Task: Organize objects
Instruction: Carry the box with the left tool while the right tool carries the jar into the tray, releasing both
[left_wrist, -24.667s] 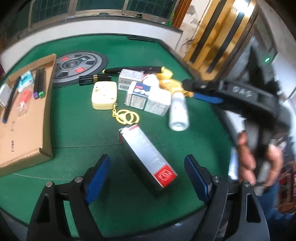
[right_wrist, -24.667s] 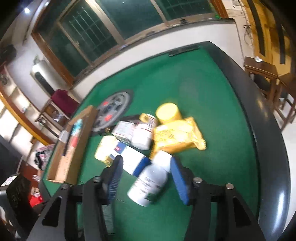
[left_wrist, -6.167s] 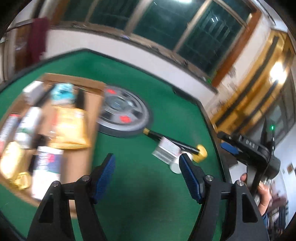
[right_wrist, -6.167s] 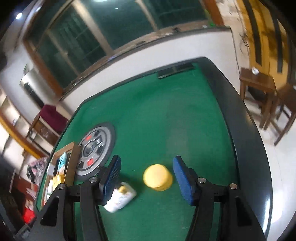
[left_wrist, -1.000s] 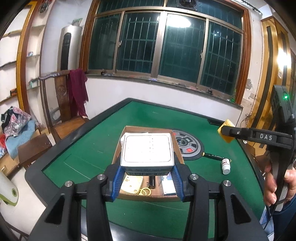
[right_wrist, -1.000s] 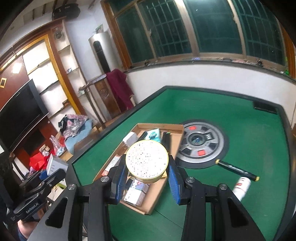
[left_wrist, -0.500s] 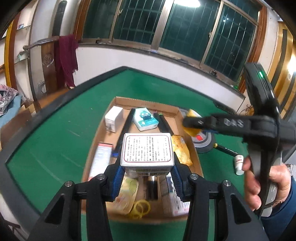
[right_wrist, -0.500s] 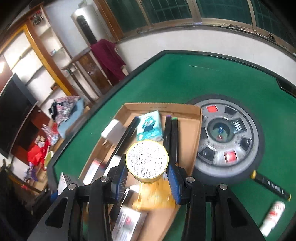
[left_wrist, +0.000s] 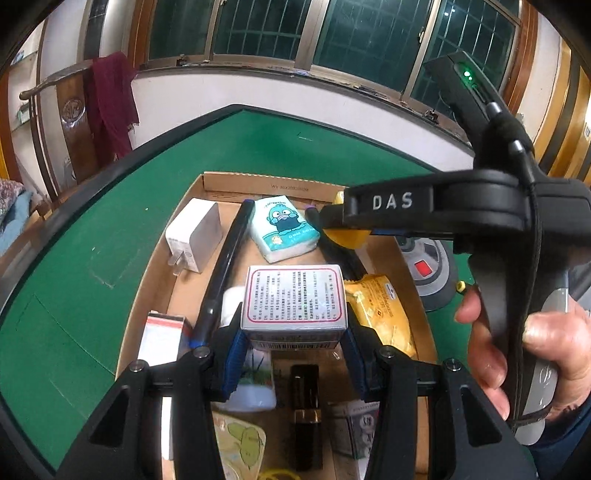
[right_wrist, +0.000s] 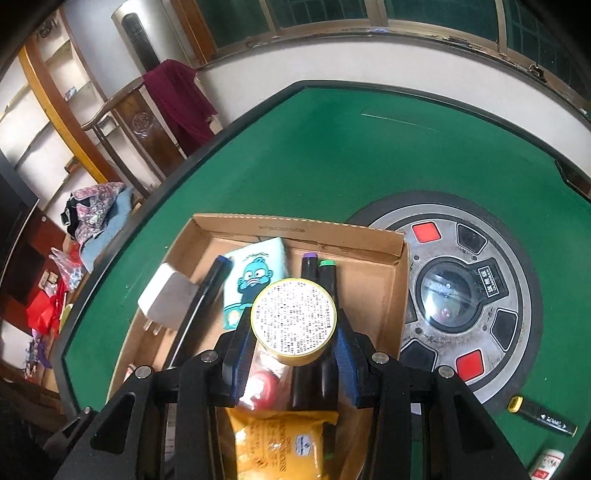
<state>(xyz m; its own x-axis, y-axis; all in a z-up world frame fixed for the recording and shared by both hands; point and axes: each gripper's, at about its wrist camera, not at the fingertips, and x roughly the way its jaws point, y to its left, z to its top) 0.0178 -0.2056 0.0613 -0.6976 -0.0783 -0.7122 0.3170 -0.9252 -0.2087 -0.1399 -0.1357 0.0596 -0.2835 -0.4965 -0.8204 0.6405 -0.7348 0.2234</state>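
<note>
Right wrist view: green felt table (right_wrist: 332, 155) under barred windows (right_wrist: 332, 14), both hand-held grippers clamping items above cardboard tray (right_wrist: 295, 230).

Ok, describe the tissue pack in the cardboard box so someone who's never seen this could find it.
On the green table sits a shallow cardboard box. Near its far wall, between a white charger and two dark markers, lies the tissue pack. It alone bears a blue cartoon face.
</note>
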